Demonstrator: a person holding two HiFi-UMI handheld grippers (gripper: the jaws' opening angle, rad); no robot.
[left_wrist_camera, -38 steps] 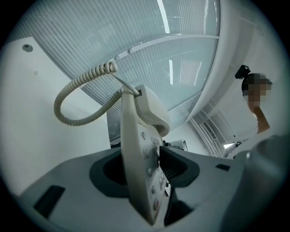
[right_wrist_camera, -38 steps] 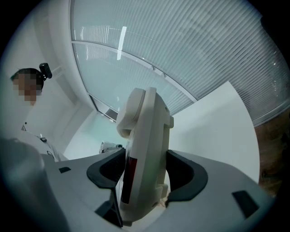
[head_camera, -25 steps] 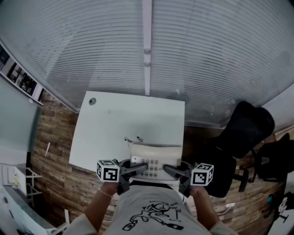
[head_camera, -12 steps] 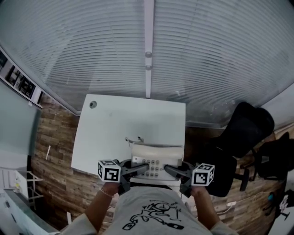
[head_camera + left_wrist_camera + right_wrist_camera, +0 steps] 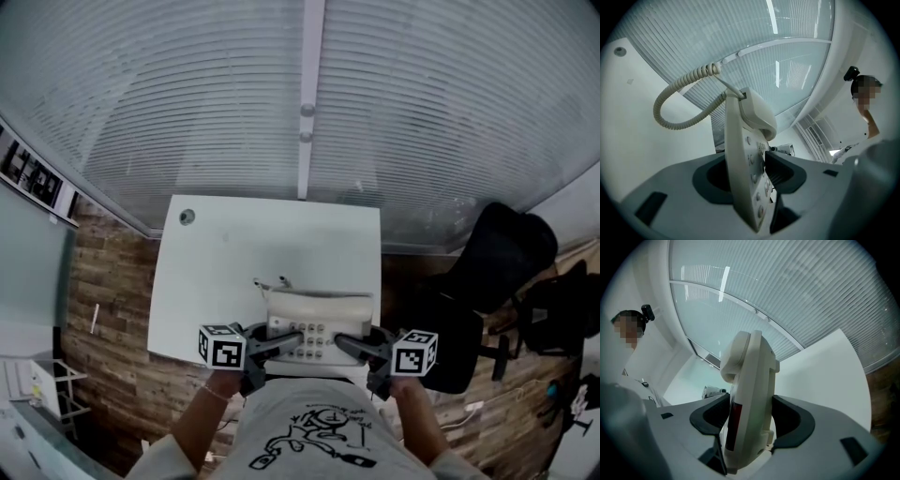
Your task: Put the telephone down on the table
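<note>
The phone [image 5: 319, 309] has crept a touch farther in over the table [image 5: 234, 262], and both grippers have come along. The left gripper [image 5: 286, 343] is clamped on its left end, the right gripper [image 5: 349, 346] on its right. It's held level at the table's near edge.

Left gripper [image 5: 748, 171] jaws clamped on telephone [image 5: 738, 140] edge, coiled cord [image 5: 684, 78] looping — table [image 5: 628, 150] behind
</note>
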